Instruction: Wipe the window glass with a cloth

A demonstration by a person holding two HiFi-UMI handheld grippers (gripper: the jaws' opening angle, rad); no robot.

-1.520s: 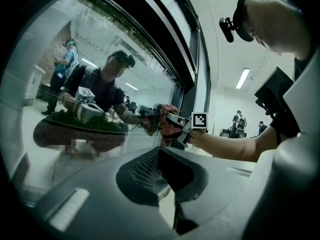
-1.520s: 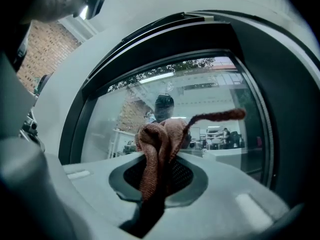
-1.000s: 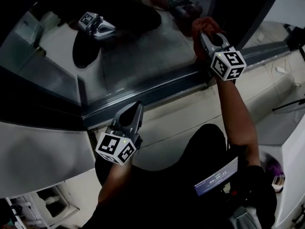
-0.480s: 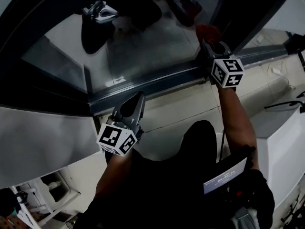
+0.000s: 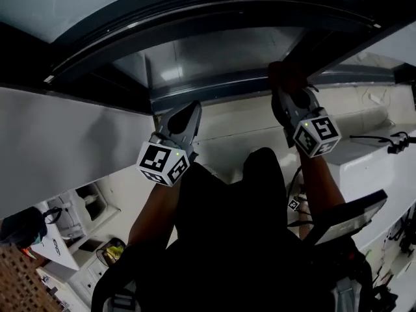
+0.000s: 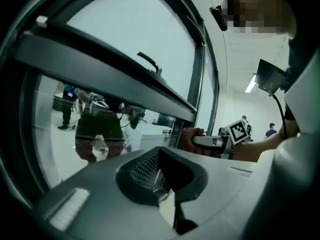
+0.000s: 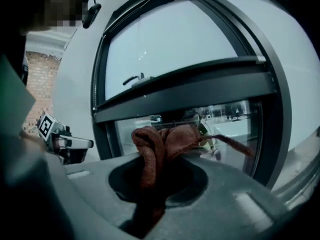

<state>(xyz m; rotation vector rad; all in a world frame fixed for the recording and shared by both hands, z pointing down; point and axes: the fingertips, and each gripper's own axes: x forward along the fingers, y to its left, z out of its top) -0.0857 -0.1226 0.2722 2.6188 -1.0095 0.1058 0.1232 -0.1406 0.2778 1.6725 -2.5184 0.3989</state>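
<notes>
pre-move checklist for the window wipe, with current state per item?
1. Cloth clamped in right gripper: ok, bunched between the jaws.
2. Cloth touching the lower pane: cannot tell; the head view puts it at the bottom rail.
3. Left gripper empty: ok, jaws together, nothing between them.
4. Left gripper clear of the cloth: ok, off to the side, apart.
5. Window handle clear of the cloth: ok, it sits higher, on the upper sash.
6. Dirt on the lower pane: cannot tell, reflections cover it.
</notes>
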